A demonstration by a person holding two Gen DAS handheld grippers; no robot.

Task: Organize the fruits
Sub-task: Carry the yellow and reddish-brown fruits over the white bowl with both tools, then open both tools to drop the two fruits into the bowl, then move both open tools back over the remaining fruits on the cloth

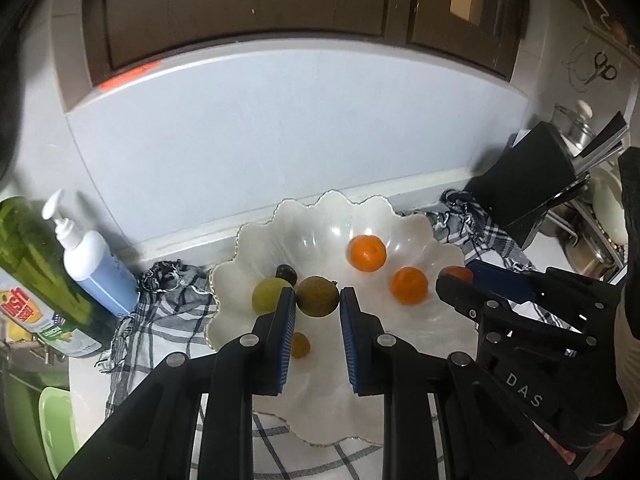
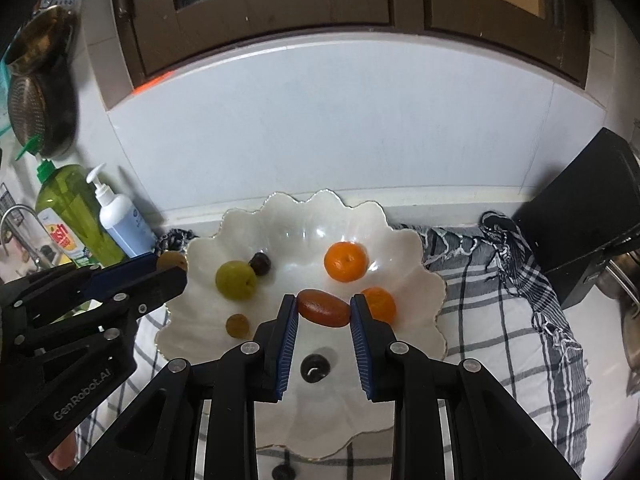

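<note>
Over the white scalloped glass bowl (image 2: 404, 248) the back half lies open, with only a round orange mandarin (image 2: 345, 261) standing there. The left tongs (image 1: 317, 300) and right tongs (image 2: 324, 309) crowd the front half side by side. Left of the bowl, a green dish-soap bottle (image 2: 68, 208) and a white pump bottle (image 2: 120, 216) block the counter; on the right a black knife block (image 2: 588, 216) does the same above the checked cloth (image 2: 500, 308).

"DAS" on right tongs (image 1: 454, 280); "GenRobot.AI" on left tongs (image 2: 166, 266).
</note>
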